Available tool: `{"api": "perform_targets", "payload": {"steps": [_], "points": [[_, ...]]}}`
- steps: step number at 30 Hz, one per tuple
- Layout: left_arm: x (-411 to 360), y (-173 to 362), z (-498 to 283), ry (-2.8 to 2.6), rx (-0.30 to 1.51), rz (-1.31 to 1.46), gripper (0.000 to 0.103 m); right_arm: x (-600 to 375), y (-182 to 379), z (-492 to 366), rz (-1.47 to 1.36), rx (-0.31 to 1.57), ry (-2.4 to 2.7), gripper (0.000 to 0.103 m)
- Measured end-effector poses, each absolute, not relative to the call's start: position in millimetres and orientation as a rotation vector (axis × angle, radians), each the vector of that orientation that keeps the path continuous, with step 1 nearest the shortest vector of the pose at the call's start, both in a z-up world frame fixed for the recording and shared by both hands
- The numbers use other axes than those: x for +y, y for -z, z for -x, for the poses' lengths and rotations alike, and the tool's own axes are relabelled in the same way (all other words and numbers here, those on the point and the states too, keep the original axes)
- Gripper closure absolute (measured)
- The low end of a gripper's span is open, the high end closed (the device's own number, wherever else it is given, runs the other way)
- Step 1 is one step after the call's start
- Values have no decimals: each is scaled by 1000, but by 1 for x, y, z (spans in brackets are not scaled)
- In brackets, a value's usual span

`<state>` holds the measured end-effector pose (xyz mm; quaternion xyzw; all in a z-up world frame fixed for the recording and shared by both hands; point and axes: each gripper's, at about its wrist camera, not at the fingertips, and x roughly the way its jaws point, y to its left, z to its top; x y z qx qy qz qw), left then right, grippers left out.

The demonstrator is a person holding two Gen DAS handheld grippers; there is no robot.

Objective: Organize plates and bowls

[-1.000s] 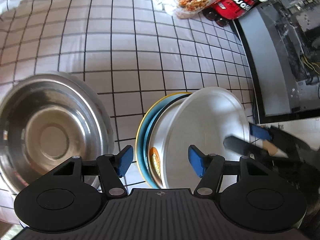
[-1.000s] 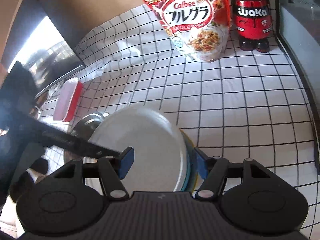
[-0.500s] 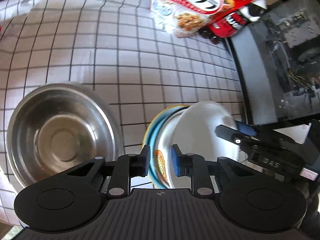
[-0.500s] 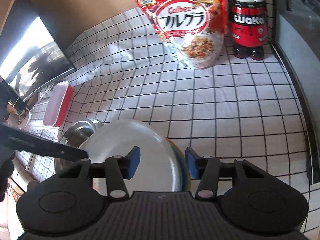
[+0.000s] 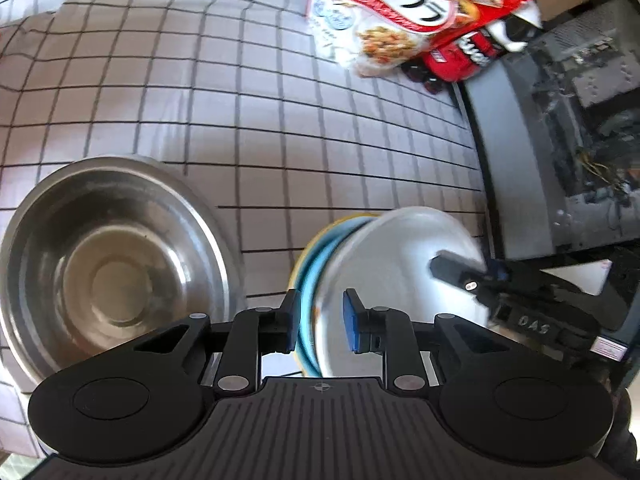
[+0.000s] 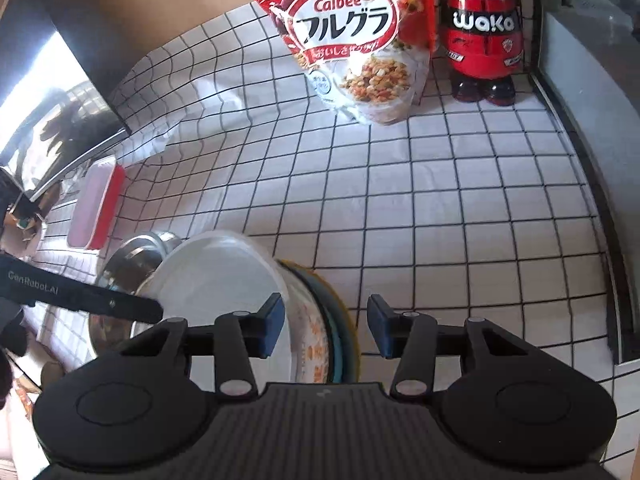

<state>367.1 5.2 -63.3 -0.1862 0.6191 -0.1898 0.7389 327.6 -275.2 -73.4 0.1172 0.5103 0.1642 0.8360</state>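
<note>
A stack of dishes is held on edge above the checked cloth: a white bowl point(image 5: 400, 264) on top, then a blue plate point(image 5: 310, 280) and a yellow plate point(image 5: 320, 227). My left gripper point(image 5: 319, 326) is shut on the rim of the stack. My right gripper point(image 6: 325, 330) straddles the opposite rim of the white bowl point(image 6: 216, 276) and plates point(image 6: 340, 320), its jaws a little apart from them. A steel bowl point(image 5: 104, 268) sits on the cloth left of the stack; it also shows in the right wrist view point(image 6: 132, 252).
A red cereal bag point(image 6: 356, 40) and a red "waka" bottle point(image 6: 482, 28) stand at the back. A red-rimmed container point(image 6: 94, 208) lies at the left. A grey appliance point(image 5: 560, 128) borders the cloth on the right.
My left gripper closed on the rim of the stack and lifted it. My right gripper's jaws closed somewhat, then widened a little, around the other rim.
</note>
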Motion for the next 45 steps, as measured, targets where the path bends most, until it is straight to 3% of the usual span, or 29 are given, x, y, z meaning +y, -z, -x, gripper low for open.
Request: {"api": "perform_targets", "payload": {"steps": [3,6,19,25,29,37,45], "points": [[-1,66,-364,423,1372,393,77,-272,80,-324,-260,1108,-374,55],[-5,70,-361,373,1378,336,77,-269,86,-320,-258,1119,-370,46],[-13,85,-368,382,1388,263,74,-277,96,-319,-275,1196,-312,46],[-7,99,-367,430,1393,351,71,-263,91,-319,-192,1246,-286,46],[-4,106,-368,461,1413,410,64,-258,95,-321,-195,1271,-282,46],[-21,104,-371,495,1423,404,28,-260,123,-329,-311,1309,-299,46],[-50,111,-372,429,1487,279,25,-269,138,-329,-420,1265,-368,46]]}}
